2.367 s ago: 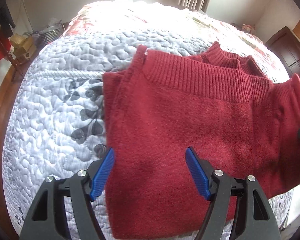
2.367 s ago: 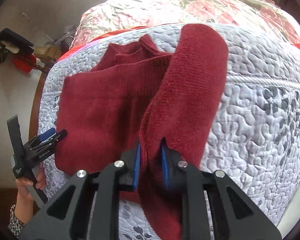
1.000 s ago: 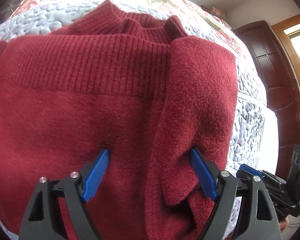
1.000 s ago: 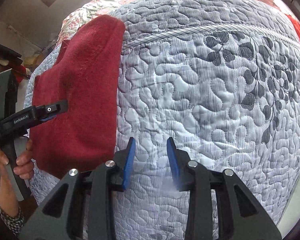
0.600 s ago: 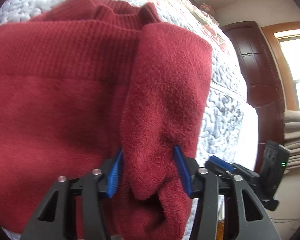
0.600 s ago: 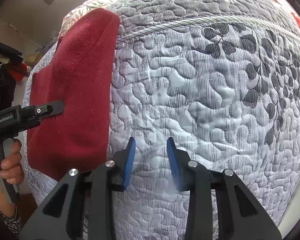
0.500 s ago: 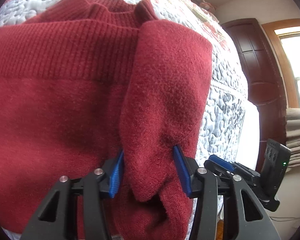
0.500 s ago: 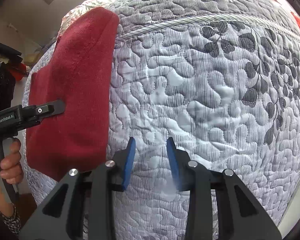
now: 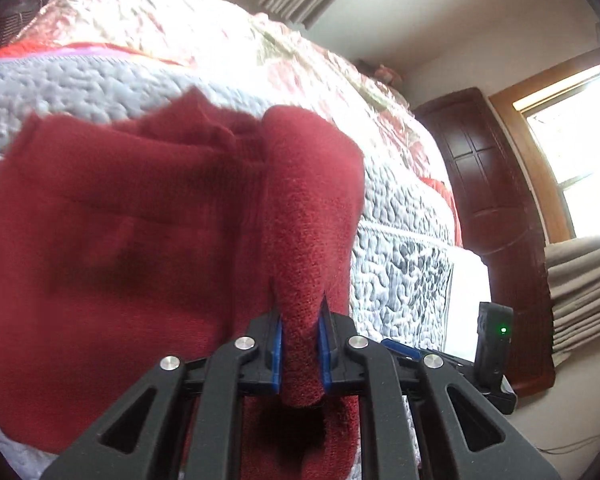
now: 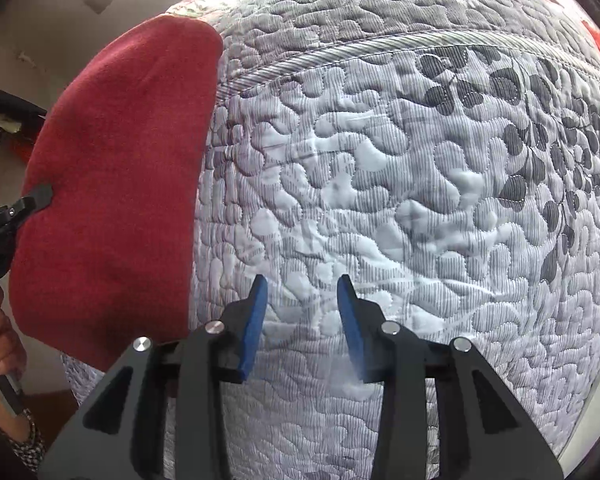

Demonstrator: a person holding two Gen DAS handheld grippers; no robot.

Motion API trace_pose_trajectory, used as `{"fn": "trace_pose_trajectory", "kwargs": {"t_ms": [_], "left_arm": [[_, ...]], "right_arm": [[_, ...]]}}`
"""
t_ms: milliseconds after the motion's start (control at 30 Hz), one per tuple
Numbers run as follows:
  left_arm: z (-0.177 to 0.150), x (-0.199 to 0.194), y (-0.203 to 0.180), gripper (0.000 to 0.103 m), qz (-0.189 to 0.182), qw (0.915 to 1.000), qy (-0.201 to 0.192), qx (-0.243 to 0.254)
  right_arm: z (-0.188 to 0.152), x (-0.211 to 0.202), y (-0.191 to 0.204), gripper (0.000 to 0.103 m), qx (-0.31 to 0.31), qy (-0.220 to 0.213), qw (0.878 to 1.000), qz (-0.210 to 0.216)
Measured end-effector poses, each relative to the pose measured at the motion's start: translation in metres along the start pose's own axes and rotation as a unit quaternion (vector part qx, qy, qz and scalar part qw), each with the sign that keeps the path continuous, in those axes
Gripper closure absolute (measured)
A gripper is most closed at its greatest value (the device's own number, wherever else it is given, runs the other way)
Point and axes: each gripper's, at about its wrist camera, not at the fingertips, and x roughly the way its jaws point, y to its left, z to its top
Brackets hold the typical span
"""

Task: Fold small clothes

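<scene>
Sweater [image 9: 120, 248], dark red knit, lies spread on the bed's grey quilt [image 10: 400, 184], its collar toward the floral cover [image 9: 160, 40] farther up the bed. One sleeve [image 9: 312, 208] is folded in along the sweater's right side. Left claw [image 9: 300, 344] is clamped tight on that sleeve's end, both blue pads pressed into the knit. Right claw [image 10: 300, 320] hangs over bare quilt just beside the sweater, its jaws partly apart and holding nothing
</scene>
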Motion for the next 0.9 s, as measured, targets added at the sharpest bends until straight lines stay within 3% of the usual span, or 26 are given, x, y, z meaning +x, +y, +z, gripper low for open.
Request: {"fn": "trace_pose_trajectory", "kwargs": {"t_ms": [233, 433, 533, 667, 833, 900], "left_arm": [[0.013, -0.070, 0.045, 0.090, 0.048, 0.9977, -0.047, -0.004], [0.019, -0.133, 0.122, 0.089, 0.096, 0.9925, -0.068, -0.034], [0.012, -0.134, 0.157, 0.089, 0.117, 0.9904, -0.051, -0.052], [-0.006, -0.108, 0.194, 0.089, 0.113, 0.9888, -0.019, -0.096], [-0.016, -0.087, 0.208, 0.088, 0.117, 0.9872, -0.008, -0.107], [-0.016, -0.090, 0.208, 0.083, 0.114, 0.9872, -0.009, -0.111]], "right_arm": [[0.003, 0.008, 0.037, 0.066, -0.029, 0.001, 1.000, 0.010], [0.007, 0.021, 0.078, 0.064, -0.063, 0.007, 0.998, 0.016], [0.006, 0.027, 0.095, 0.064, -0.078, 0.012, 0.997, 0.021], [0.002, 0.037, 0.118, 0.062, -0.094, 0.021, 0.995, 0.024], [-0.002, 0.048, 0.140, 0.052, -0.107, 0.030, 0.993, 0.033], [-0.006, 0.051, 0.150, 0.049, -0.116, 0.038, 0.992, 0.038]]}}
